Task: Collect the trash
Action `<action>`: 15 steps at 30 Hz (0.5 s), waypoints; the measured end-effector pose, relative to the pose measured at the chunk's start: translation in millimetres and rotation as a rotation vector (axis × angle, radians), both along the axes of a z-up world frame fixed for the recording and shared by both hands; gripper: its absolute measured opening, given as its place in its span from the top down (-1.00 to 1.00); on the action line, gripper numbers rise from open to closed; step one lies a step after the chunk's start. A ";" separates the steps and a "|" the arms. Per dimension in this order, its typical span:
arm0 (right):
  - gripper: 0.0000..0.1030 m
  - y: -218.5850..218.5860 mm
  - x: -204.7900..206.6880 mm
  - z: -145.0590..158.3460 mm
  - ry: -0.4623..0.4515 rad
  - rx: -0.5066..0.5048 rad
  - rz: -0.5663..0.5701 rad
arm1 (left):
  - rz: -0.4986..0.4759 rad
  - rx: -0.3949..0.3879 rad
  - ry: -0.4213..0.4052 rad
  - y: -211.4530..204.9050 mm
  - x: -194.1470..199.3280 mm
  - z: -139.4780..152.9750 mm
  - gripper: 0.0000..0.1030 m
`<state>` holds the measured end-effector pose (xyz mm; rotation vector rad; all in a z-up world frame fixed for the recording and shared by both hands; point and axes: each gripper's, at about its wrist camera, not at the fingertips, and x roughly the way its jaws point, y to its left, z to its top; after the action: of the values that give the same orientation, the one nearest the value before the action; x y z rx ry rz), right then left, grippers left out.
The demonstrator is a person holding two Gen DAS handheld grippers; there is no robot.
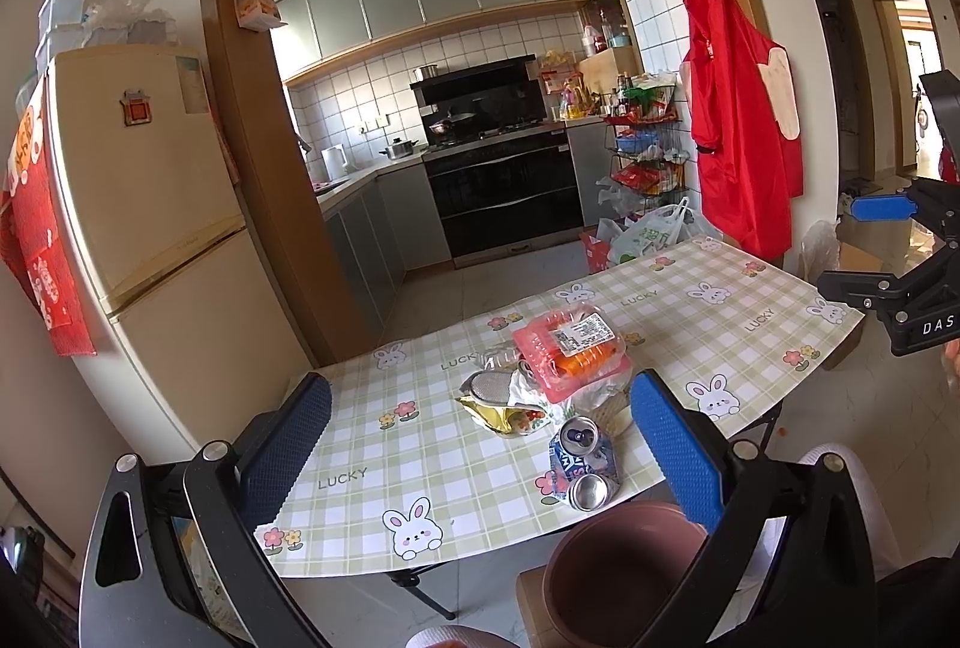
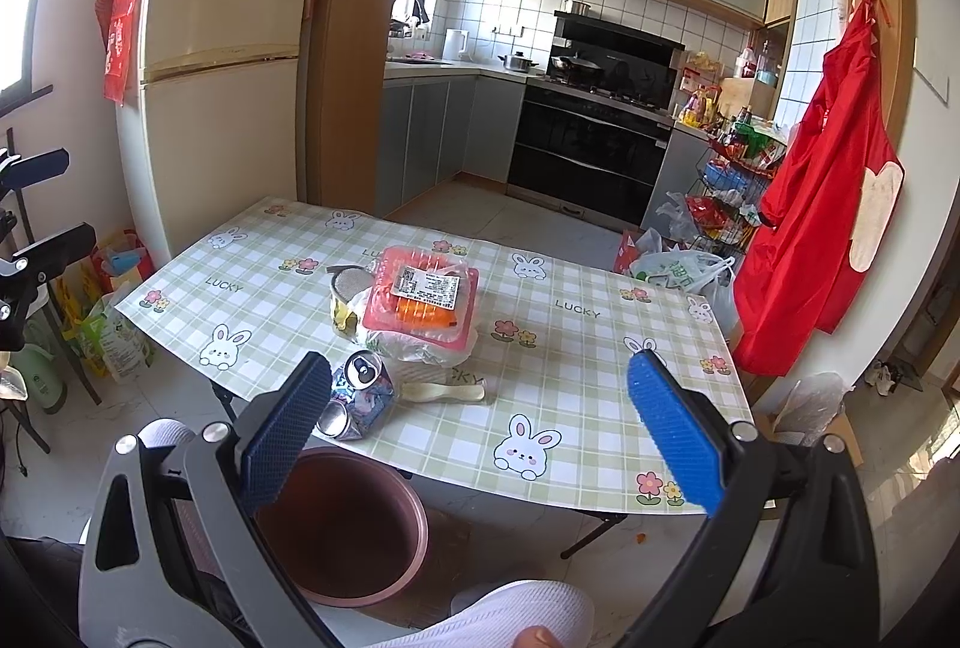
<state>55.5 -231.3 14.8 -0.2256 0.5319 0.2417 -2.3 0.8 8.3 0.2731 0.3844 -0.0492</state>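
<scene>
Nothing of the trash is collected yet, as far as I can judge. All the pieces lie together near the middle of the table (image 1: 360, 474), on its checked cloth with rabbits. I see a pink plastic tray (image 1: 570, 348) with a white label, resting on top of a crumpled clear bag (image 2: 420, 342). Just beside it are a yellow foil wrapper (image 1: 498, 408) and two crushed cans (image 1: 582, 462), which lie at the table's edge nearest to me. In the right wrist view a pale spoon-like thing (image 2: 444, 391) also lies beside the cans; what it is, I cannot tell.

The brown bin (image 2: 342, 522) stands on the floor just below that edge, between me and the table. Its inside looks empty in the part I can see.

My left gripper (image 1: 480, 444) is spread wide and holds nothing; it hangs above the near side of the table, facing the pile. My right gripper (image 2: 474, 426) is also spread wide and empty, above the bin and the table edge, and its left finger (image 2: 282, 432) stands in front of the cans.

So the whole work is left: each piece must be taken and dropped into the bin. I think the cans are the easiest start, because they are nearest to the bin.
</scene>
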 end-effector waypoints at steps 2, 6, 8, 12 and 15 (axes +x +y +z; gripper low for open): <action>-0.89 0.7 -0.4 -0.5 0.000 0.000 0.000 | -0.001 -0.001 0.000 0.2 -0.1 -0.1 -0.90; -0.89 -1.8 0.8 0.3 -0.002 0.000 0.001 | -0.002 -0.001 -0.001 1.9 -0.3 3.4 -0.90; -0.89 0.2 -4.4 4.7 -0.001 -0.001 0.000 | -0.003 -0.001 -0.001 3.1 0.0 5.2 -0.90; -0.89 1.5 -5.1 4.9 -0.002 -0.003 -0.003 | -0.003 -0.001 0.001 6.0 1.1 8.9 -0.90; -0.89 2.1 -5.2 4.3 -0.003 -0.004 -0.003 | 0.000 -0.001 -0.002 -0.2 -0.7 0.0 -0.90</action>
<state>50.3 -229.2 19.1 -0.2291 0.5301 0.2374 -2.9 0.6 8.3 0.2725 0.3824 -0.0489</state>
